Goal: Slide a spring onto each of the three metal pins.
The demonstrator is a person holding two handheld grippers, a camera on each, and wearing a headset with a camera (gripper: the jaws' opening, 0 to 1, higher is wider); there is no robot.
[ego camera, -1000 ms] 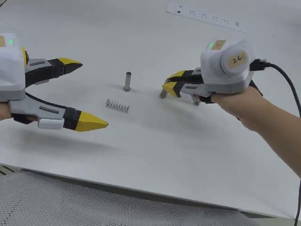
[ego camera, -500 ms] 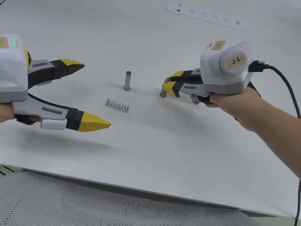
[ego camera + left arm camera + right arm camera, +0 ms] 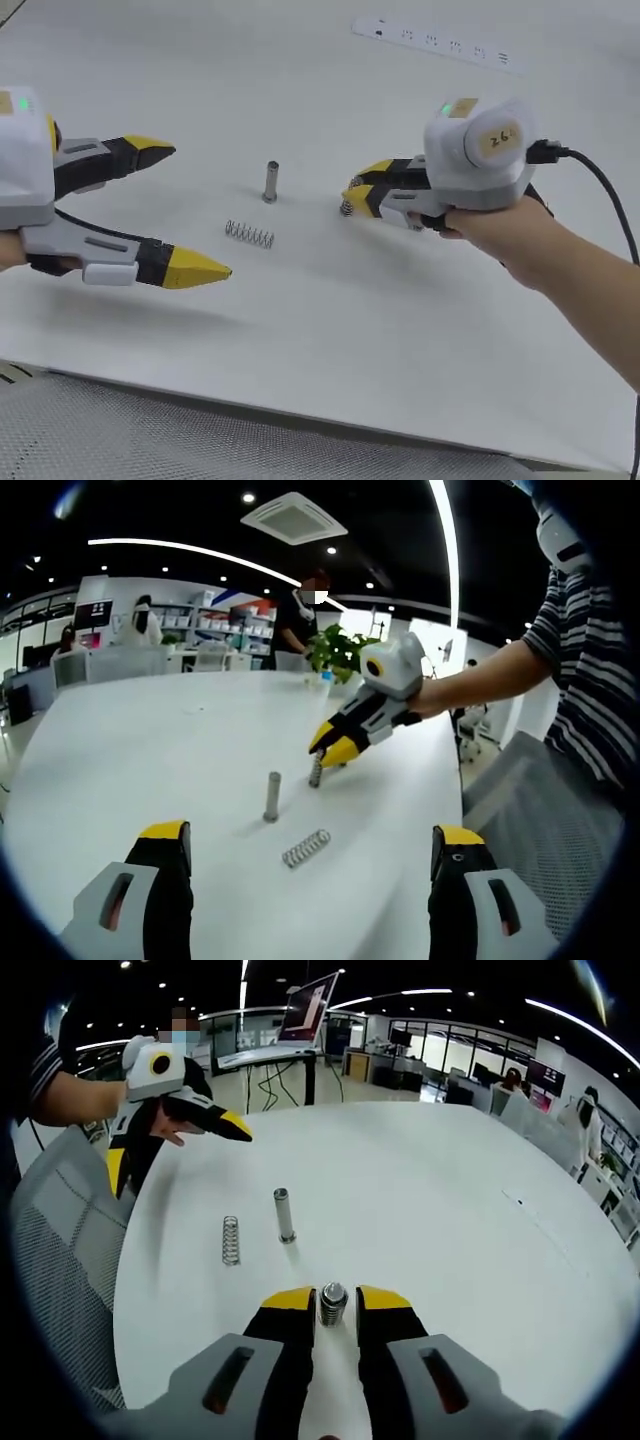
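Right claw (image 3: 355, 190): jaws drawn narrow about the sprung pin (image 3: 332, 1305), which stood upright between the two yellow tips. Whether the pads actually pressed on its coils could not be told; a hairline gap seemed to show on one side in the right gripper view. The first risk was judged to lie here. The pin appeared to stand free on the white surface (image 3: 330, 330), so a sideways or twisting pull-out would likely tip it over, and a tip snagged in the coils could lift the spring back off. A straight retreat with the jaws parted first was judged safest. Left claw (image 3: 190, 210): spread wide, nothing held, hovering above the surface well apart from the parts. Outward from the right claw, the bare pin (image 3: 271, 181) stood upright, and the loose spring (image 3: 248, 235) lay on its side just in front of it, apart. Second risk: the spring was thin and round, and would probably roll or squirt out of a crooked pinch. Third: the bare pin stood close by, so a low sweep toward the spring could knock it down.
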